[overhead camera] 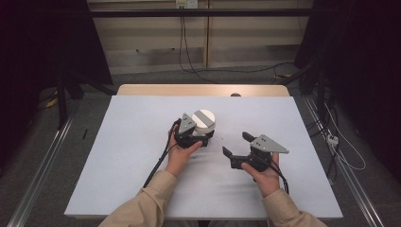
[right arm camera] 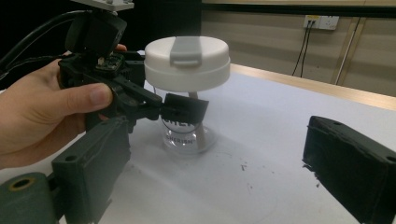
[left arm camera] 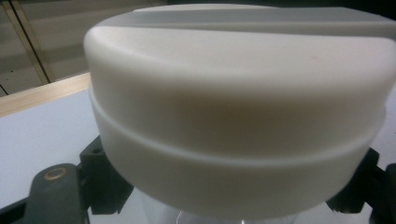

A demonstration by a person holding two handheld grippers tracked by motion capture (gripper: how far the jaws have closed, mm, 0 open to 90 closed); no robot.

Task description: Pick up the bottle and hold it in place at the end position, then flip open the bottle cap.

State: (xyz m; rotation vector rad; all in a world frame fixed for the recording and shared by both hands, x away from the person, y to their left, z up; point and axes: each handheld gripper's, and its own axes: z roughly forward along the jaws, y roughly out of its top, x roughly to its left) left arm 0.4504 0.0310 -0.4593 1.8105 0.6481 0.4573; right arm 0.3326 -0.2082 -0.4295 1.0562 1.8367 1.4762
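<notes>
- Nearest the person, the right gripper (overhead camera: 237,150) hovers over the surface (overhead camera: 118,156), spread and empty.
- Farther on, the left gripper (overhead camera: 202,140) pinches the clear cup (right arm camera: 184,128) below its white lid (right arm camera: 187,63).
- Best hold the cup steady and upright while the right gripper takes the lid squarely.

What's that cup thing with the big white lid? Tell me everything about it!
The cup is a clear, see-through tumbler with dark lettering on its side, standing upright on the white table. Its wide, round white lid looks like smooth plastic, has a grey flip tab across the top, and sits on. A pale stick shows inside. The left gripper has its black jaws closed around the clear body just under the lid.
</notes>
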